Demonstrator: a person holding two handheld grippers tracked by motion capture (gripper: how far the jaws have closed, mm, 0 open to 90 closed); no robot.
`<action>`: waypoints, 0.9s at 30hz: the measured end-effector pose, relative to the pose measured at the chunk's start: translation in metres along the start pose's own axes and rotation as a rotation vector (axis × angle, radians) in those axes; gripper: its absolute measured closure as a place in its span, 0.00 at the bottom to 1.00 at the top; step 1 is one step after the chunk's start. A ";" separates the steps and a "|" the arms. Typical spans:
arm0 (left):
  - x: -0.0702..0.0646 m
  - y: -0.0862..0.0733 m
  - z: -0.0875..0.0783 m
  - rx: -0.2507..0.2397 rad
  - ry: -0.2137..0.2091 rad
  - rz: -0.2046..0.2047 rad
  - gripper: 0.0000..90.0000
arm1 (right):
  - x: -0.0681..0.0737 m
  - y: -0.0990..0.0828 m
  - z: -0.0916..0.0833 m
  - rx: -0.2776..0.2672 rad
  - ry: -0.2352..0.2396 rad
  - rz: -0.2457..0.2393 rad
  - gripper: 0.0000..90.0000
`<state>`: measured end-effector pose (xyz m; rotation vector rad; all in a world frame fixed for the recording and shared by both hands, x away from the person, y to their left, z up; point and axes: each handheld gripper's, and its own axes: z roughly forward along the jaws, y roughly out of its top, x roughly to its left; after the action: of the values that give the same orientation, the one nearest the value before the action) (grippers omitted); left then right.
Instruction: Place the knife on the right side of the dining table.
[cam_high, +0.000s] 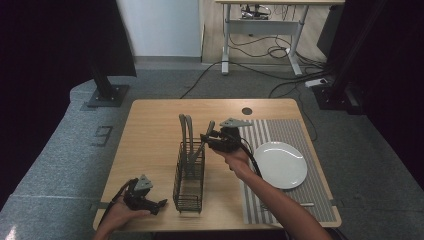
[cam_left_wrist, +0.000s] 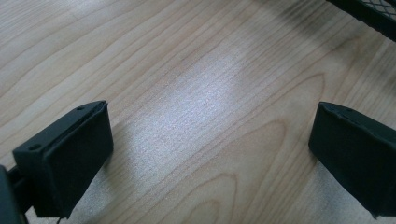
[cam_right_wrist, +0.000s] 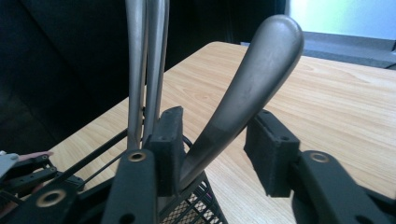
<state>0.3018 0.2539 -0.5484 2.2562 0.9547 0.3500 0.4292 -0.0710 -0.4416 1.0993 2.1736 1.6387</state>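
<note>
Nearest the person, the left gripper (cam_high: 150, 202) rested low over the bare wood of the table (cam_high: 150, 130) at its front left, its jaws wide apart with nothing between them, just beside the near end of the wire basket (cam_high: 189, 175). Farther in, the right gripper (cam_high: 206, 138) was held at the far end of that basket, reaching for the leaning handle (cam_right_wrist: 252, 88) of a piece of cutlery that stood in it. In the right gripper view, that handle passed between the jaws, seeming to touch the left pad, while a clear gap remained on the right, so the jaws were not yet clamped on it. Two more upright handles (cam_right_wrist: 145, 56) stood behind it in the basket. To the right lay a white plate (cam_high: 280, 164) on a striped mat (cam_high: 295, 135), with nothing on it. By the look of things, the work had barely started: the grip was unfinished, and all three pieces were still in the basket.
</note>
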 end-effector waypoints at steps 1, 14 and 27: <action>0.000 0.000 0.000 0.000 0.000 0.000 0.00 | 0.000 0.000 0.000 0.000 0.000 0.000 0.66; 0.000 0.000 0.000 0.000 0.000 0.000 0.00 | -0.011 0.001 0.002 0.008 0.110 0.096 0.80; 0.000 0.000 0.000 0.001 -0.002 0.002 0.00 | -0.008 0.006 -0.010 -0.052 0.162 0.106 0.88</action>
<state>0.3015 0.2541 -0.5483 2.2580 0.9519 0.3483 0.4318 -0.0834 -0.4342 1.1219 2.1892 1.8795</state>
